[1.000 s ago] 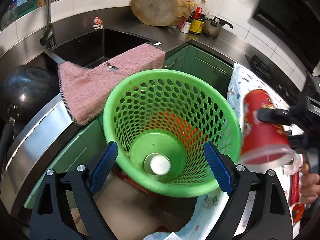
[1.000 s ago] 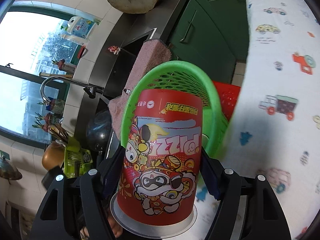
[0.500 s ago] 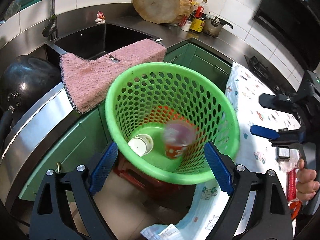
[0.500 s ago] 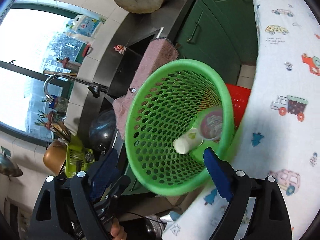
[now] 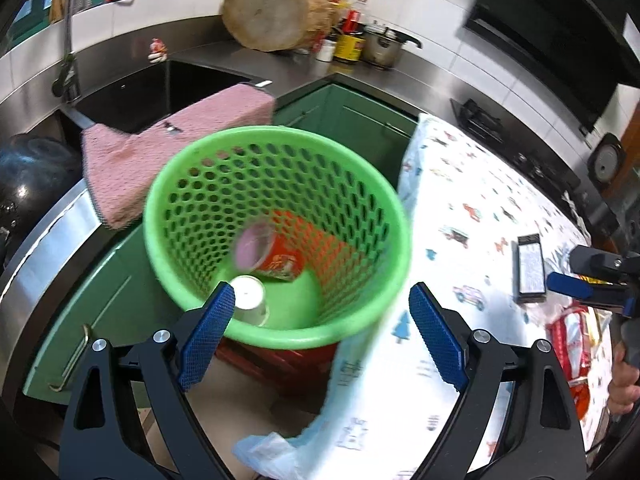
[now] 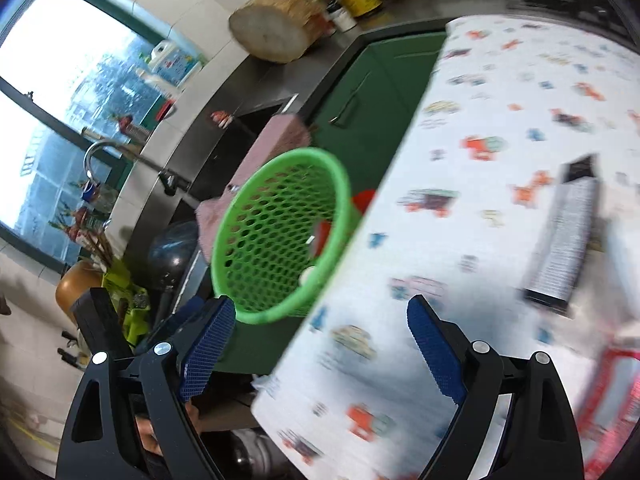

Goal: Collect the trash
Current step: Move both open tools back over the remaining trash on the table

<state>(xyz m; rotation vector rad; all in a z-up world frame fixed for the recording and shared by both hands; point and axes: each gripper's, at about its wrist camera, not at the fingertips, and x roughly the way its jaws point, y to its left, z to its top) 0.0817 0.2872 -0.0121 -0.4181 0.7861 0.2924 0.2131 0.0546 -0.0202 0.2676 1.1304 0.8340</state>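
A green perforated basket stands beside the table, also in the right wrist view. Inside it lie a red printed cup on its side and a small white cup. My left gripper is open and empty just above the basket's near rim. My right gripper is open and empty over the table edge; it also shows in the left wrist view. On the table lie a black box, also in the right wrist view, and a red-and-white wrapper.
The table wears a white cartoon-print cloth. A pink towel hangs over the steel counter by the sink. Green cabinets, a black wok and a wooden block lie around. A red stool is under the basket.
The red cup left my right gripper, dropped into the basket and settled on its side. My right gripper swung away toward the table top. The left gripper drifted slightly.
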